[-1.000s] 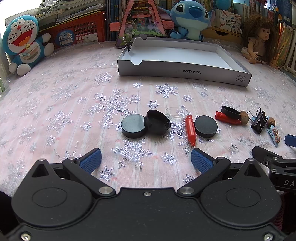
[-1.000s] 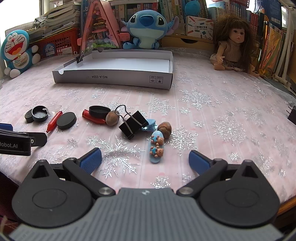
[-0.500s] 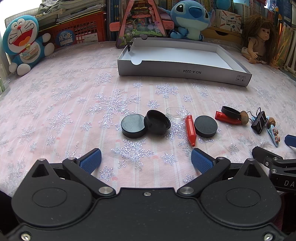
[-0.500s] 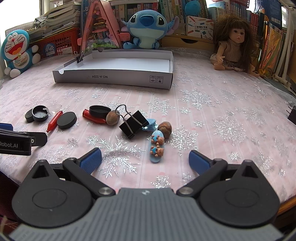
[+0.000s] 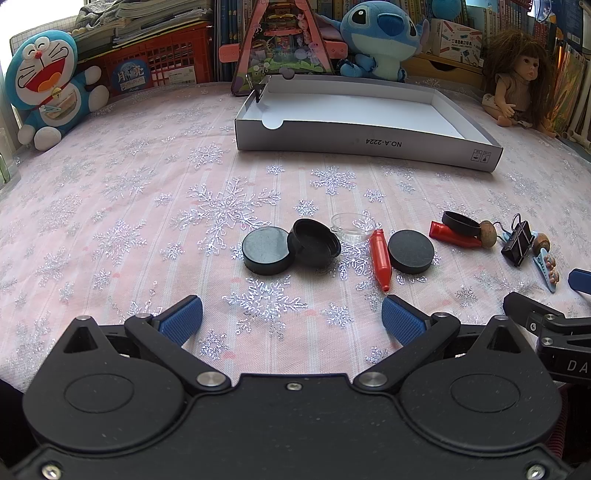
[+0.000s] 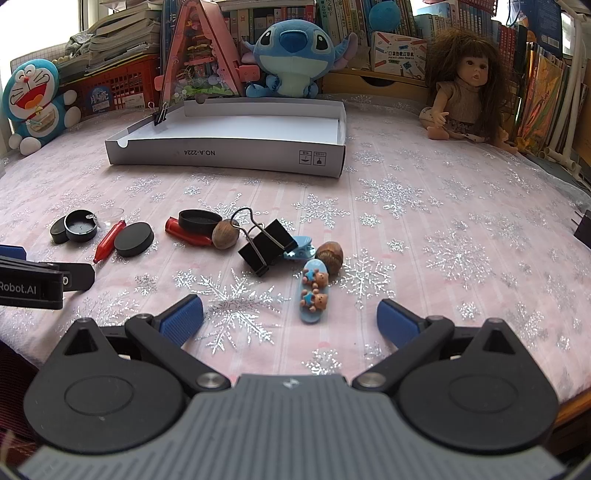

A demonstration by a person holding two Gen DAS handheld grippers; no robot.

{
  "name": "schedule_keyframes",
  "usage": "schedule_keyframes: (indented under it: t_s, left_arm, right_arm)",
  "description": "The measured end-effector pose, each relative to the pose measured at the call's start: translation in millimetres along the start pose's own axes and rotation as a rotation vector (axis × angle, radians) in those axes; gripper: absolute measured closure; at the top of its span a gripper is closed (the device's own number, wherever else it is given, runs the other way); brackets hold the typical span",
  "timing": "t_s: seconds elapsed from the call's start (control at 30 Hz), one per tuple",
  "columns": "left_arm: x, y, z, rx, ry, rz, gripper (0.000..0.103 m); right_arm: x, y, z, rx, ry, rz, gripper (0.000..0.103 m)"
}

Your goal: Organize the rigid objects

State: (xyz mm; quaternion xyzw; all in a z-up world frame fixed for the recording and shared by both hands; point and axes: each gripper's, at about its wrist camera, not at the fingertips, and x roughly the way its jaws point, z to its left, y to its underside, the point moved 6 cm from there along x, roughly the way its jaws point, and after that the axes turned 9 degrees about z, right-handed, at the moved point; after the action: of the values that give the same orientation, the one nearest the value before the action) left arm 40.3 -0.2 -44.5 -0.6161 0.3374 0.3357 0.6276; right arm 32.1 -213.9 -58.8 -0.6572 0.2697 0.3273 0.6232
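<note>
Both tongs, left (image 5: 291,317) and right (image 6: 290,319), gape empty; bear clip (image 6: 313,291) lies just ahead of the right.

"NO.A-2224" on white box (image 5: 369,142)

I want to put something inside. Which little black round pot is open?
The open black pot in the middle, showing its hollow inside. The black disc touching its left and the black disc right of the red crayon show flat tops.

A pink tablecloth (image 5: 110,177) patterned with silver snowflakes covers the table. Behind it, crowded bookshelves (image 6: 461,22) line the wall, a red basket (image 5: 162,62) holds stacked papers, and daylight enters from a window (image 5: 11,18) at left.
</note>
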Motion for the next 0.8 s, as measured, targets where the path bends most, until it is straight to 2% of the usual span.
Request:
schedule_keyframes:
  t_s: [0.63,0.8]
  left_arm:
    - [0.0,-0.5,0.8,0.012,0.006,0.004,0.000]
    - [-2.2,1.5,8.0,0.044,0.033,-0.026,0.000]
  right_arm:
    - [1.4,-0.6,-3.2,-0.009,-0.013,-0.003,0.000]
    - [-3.1,3.9,-1.5,-0.044,-0.040,-0.017,0.000]
